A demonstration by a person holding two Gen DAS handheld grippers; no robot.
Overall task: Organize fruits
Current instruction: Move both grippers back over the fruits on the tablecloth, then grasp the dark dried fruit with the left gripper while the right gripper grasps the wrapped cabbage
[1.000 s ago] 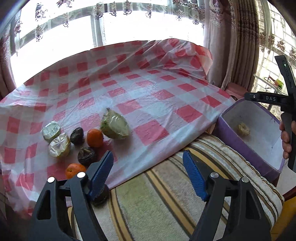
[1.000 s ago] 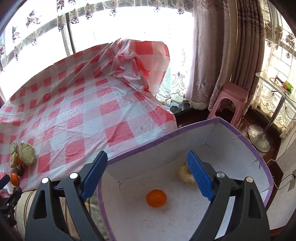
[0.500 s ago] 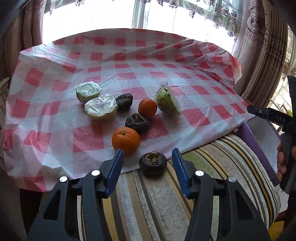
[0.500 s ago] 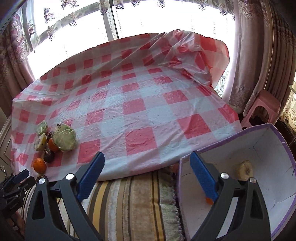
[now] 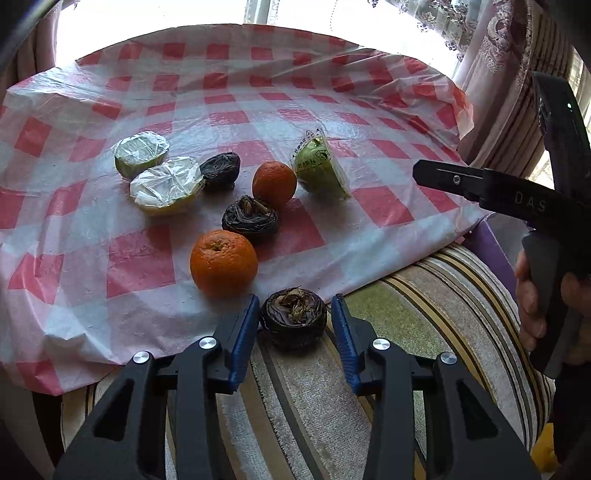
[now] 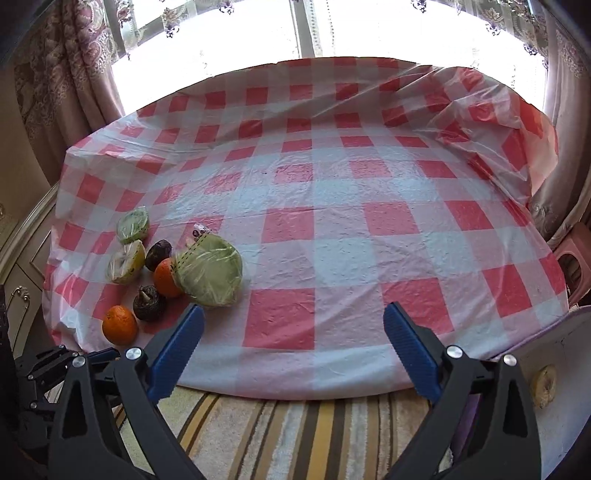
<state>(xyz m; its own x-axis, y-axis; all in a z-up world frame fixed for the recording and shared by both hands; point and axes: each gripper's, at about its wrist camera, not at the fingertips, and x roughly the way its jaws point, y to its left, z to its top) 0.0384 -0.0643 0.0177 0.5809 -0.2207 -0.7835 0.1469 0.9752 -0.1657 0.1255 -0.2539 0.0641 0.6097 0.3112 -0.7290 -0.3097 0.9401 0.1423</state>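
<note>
Left gripper [image 5: 295, 319] clamps the dark fruit [image 5: 293, 317] at the cloth's near edge; right gripper [image 6: 293, 354] hangs wide over the table.

Left wrist view: the blue pads press both sides of a dark, wrinkled, squat fruit with a dried brown tuft on top, sitting on the striped cushion [image 5: 424, 317] just off the red-and-white checked cloth [image 5: 258, 96]. Counting on the cloth: two oranges, the near one [image 5: 223, 263] just beside the held fruit, two more dark fruits, two wrapped halves [image 5: 166, 184] and one bagged green fruit [image 5: 319, 170]. A hand [image 5: 532, 295] grips the other tool at right. Right wrist view: jaws opening, nothing between them, above checked cloth and striped cushion; bright window [image 6: 369, 29] and patterned curtains [image 6: 70, 66] behind; the fruit cluster sits far left, and a white-lined box [image 6: 565, 387] at right holds one pale fruit [image 6: 543, 384].
</note>
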